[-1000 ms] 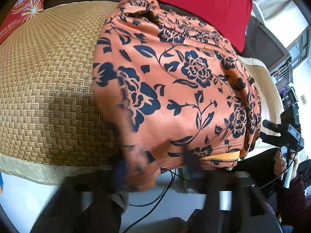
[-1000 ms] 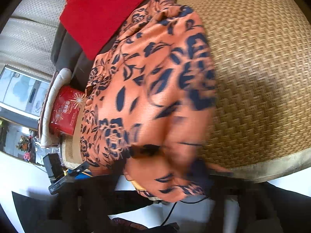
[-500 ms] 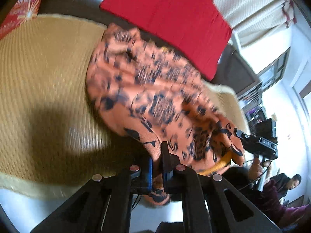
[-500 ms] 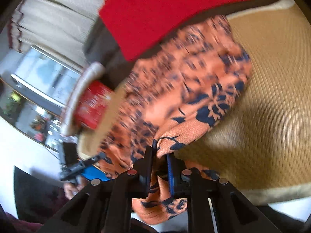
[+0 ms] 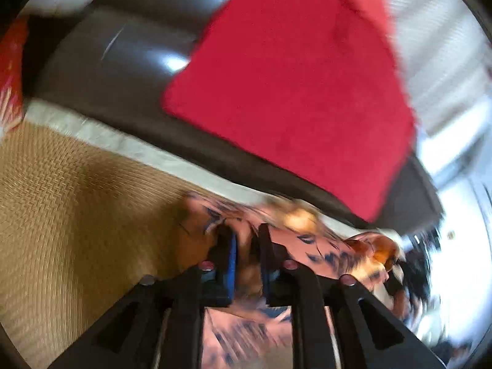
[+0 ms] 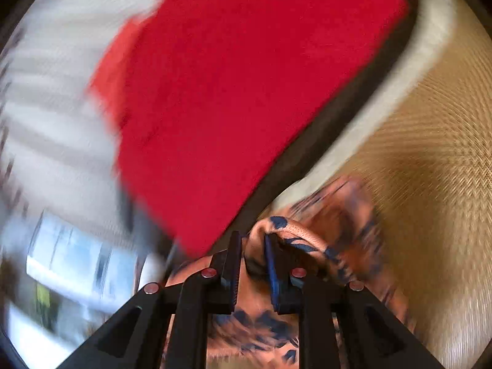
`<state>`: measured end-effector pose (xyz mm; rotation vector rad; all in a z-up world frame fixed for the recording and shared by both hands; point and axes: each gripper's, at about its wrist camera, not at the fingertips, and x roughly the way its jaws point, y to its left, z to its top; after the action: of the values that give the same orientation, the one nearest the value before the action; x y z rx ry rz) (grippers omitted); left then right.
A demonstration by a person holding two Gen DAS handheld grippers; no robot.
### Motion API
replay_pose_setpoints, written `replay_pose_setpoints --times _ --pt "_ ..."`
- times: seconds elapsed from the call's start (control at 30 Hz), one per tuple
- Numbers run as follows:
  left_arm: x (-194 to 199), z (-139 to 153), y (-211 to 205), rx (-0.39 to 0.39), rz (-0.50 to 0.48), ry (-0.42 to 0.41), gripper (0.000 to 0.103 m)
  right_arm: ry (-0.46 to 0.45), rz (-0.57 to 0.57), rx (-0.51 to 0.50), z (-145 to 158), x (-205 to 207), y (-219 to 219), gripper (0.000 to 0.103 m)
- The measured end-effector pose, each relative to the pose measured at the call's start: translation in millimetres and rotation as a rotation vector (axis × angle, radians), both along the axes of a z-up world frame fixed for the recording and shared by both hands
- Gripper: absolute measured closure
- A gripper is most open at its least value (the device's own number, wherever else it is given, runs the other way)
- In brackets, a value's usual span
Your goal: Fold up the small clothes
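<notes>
Woven straw matting (image 5: 70, 203) covers the seat we work over, its pale cloth border (image 5: 101, 136) running along the far edge against a dark sofa back (image 5: 123, 70), where a red cushion (image 5: 295, 92) leans; both views are smeared by motion. At the far left edge of the left wrist view, a strip of red packaging (image 5: 10, 70) shows beside the mat.

Our left gripper (image 5: 246, 246) has its two fingers drawn narrow, pinching a fold of the orange floral garment (image 5: 307, 240) between the blue pads (image 5: 232, 261). From that pinch the cloth trails off to the right along the mat's far edge, and more of it hangs below the fingers.

In the right wrist view the red cushion (image 6: 246, 92) fills the upper frame, blurred curtains (image 6: 46, 107) and a bright window (image 6: 70, 255) to its left, the mat (image 6: 436, 184) and its pale border (image 6: 399, 92) to the right. Our right gripper (image 6: 252, 243) is likewise nearly closed, a rolled edge of the garment (image 6: 295, 230) clamped between its fingers. The fabric arches over the right finger (image 6: 272, 264) and drapes down onto the mat near its far edge, with more gathered beneath the gripper.
</notes>
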<state>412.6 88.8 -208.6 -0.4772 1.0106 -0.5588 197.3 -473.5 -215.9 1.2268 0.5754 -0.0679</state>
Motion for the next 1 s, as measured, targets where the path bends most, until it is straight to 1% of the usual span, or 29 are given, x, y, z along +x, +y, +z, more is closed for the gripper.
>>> replay_pose_setpoints --times 0.03,0.07,0.1,0.13,0.17,0.2,0.27,0.3,0.33,0.4,0.47,0.5,0.53,0.6,0.63,0.67,0.7,0.73,0.77,0.83,0.9,0.93,0.97,1.0 --pt "11.2 -14.0 3.6 -0.01 0.039 0.026 0.077 -0.008 -0.047 0.043 -15.7 1.2 -10.0 0.079" --pt "20.7 -29.4 10.4 -0.031 0.092 0.052 0.075 -0.012 -0.098 0.088 -35.6 -1.9 -20.0 0.064" --pt "23.0 -37.2 14.8 -0.042 0.129 0.061 0.075 0.013 -0.147 0.111 -52.0 -6.1 -28.9 0.05" --pt "20.8 -42.8 20.7 -0.052 0.168 0.057 0.075 0.045 -0.185 0.123 -59.4 -7.9 -35.3 0.033" --pt "11.5 -44.7 26.7 -0.072 0.21 0.028 0.075 0.056 -0.215 0.122 -62.5 -9.2 -41.3 0.033" --pt "1.7 -43.8 29.3 -0.085 0.236 0.001 0.073 0.036 -0.195 0.089 -57.8 -6.3 -45.7 0.033" --pt "-23.9 -38.4 26.3 -0.082 0.277 -0.049 0.06 0.013 -0.13 -0.025 -38.4 1.1 -42.7 0.034" --pt "-35.3 -35.2 18.9 -0.071 0.282 -0.07 0.048 -0.006 -0.1 -0.078 -28.4 4.5 -36.7 0.034" --pt "-41.7 -32.9 10.1 -0.057 0.266 -0.079 0.044 -0.022 -0.058 -0.124 -18.9 9.5 -27.8 0.034" --pt "-46.1 -27.9 -21.1 -0.011 0.176 -0.093 0.044 -0.042 0.032 -0.21 -2.9 23.3 -5.7 0.034" --pt "-49.0 -25.5 -48.4 0.057 0.097 -0.144 0.044 -0.048 0.131 -0.265 5.4 40.3 17.9 0.035" --pt "-49.3 -27.5 -57.3 0.102 0.084 -0.158 0.044 -0.043 0.174 -0.285 7.0 47.8 31.9 0.035" --pt "-47.5 -33.1 -61.9 0.144 0.085 -0.151 0.044 -0.028 0.208 -0.307 5.2 58.3 46.2 0.035" --pt "-38.6 -54.6 -60.0 0.206 0.113 -0.082 0.044 0.032 0.25 -0.354 -4.1 75.0 67.4 0.035" --pt "-34.6 -63.5 -57.4 0.224 0.128 -0.051 0.045 0.071 0.258 -0.368 -11.3 82.0 72.0 0.036" --pt "-34.5 -67.6 -53.6 0.212 0.133 -0.046 0.045 0.127 0.261 -0.384 -22.2 86.8 75.4 0.038" --pt "-36.2 -65.0 -51.3 0.203 0.134 -0.049 0.045 0.206 0.263 -0.397 -37.5 93.4 75.6 0.041" --pt "-37.4 -62.2 -50.8 0.208 0.132 -0.048 0.045 0.23 0.267 -0.39 -45.0 95.6 74.6 0.046" --pt "-41.3 -56.4 -44.9 0.207 0.132 -0.054 0.045 0.231 0.263 -0.399 -46.5 95.4 75.7 0.046" --pt "-44.6 -44.6 -37.5 0.181 0.144 -0.076 0.045 0.208 0.253 -0.398 -35.3 92.7 79.7 0.045" --pt "-59.2 -26.5 -35.6 0.154 0.119 -0.124 0.043 0.145 0.251 -0.372 -21.0 77.7 86.8 0.045" --pt "-64.2 -22.9 -35.6 0.159 0.108 -0.138 0.041 0.135 0.252 -0.363 -15.9 74.4 91.1 0.045" --pt "-69.1 -20.2 -38.0 0.182 0.098 -0.155 0.039 0.134 0.255 -0.352 -13.7 71.0 94.8 0.045" --pt "-71.9 -21.7 -40.5 0.22 0.095 -0.159 0.032 0.132 0.262 -0.337 -13.8 68.2 98.0 0.045"
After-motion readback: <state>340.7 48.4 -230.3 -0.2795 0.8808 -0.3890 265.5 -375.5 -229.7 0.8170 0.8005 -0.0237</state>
